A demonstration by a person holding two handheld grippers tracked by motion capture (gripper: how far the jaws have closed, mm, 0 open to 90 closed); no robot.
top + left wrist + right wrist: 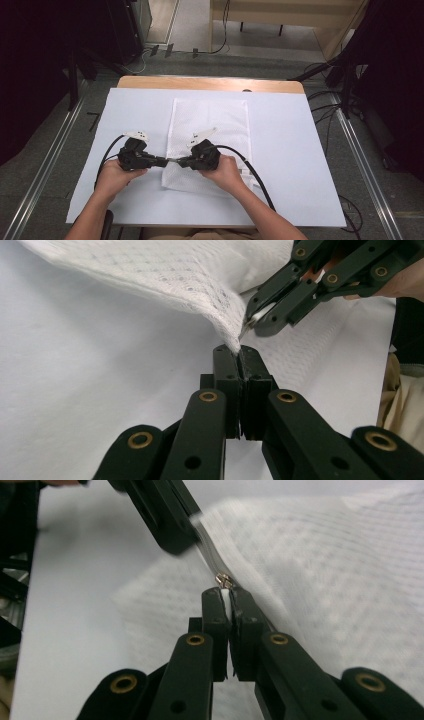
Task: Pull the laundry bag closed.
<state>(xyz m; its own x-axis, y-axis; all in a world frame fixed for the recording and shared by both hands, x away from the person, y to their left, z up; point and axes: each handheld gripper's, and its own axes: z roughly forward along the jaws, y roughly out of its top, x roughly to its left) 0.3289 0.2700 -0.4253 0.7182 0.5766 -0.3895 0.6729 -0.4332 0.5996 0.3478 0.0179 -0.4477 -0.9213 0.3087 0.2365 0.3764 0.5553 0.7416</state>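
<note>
At the near left edge of the white mesh bag (210,142) on the surface (290,165), the left gripper (239,354) pinches its corner and the right gripper (226,596) clamps the zipper pull (223,580), so zipping looks underway; next, slide the pull steadily along the edge.

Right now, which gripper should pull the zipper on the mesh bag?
Right. The right gripper is shut on the zipper pull; the left gripper is shut on the corner of the mesh bag, likely anchoring it.
</note>
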